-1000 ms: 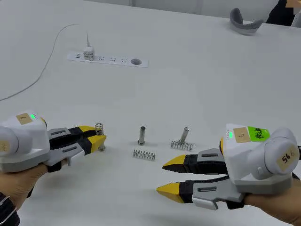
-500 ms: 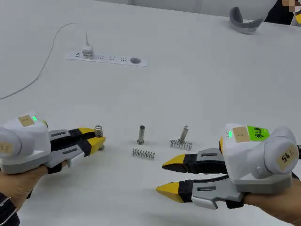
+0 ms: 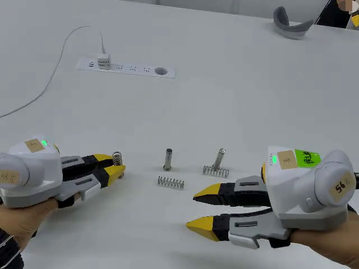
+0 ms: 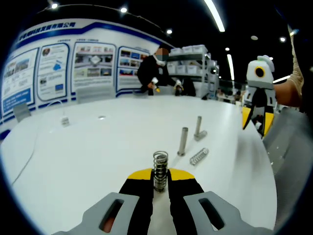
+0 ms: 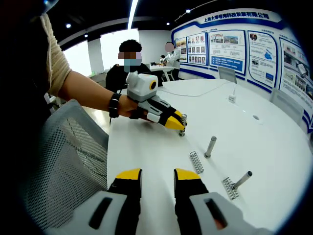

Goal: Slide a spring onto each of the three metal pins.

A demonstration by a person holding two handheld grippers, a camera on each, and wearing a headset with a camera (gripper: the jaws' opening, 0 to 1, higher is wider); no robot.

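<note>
L tool (image 3: 119, 168) level, pinched on spring-loaded pin (image 4: 160, 172); R tool (image 3: 202, 210) level, jaws apart, empty.

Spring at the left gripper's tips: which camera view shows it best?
The left gripper view: the spring stands upright, close and centred, between the tips of the left gripper, its coils distinct. The head view shows it small beside those tips. The right gripper view shows it tiny and distant, coils barely readable.
</note>
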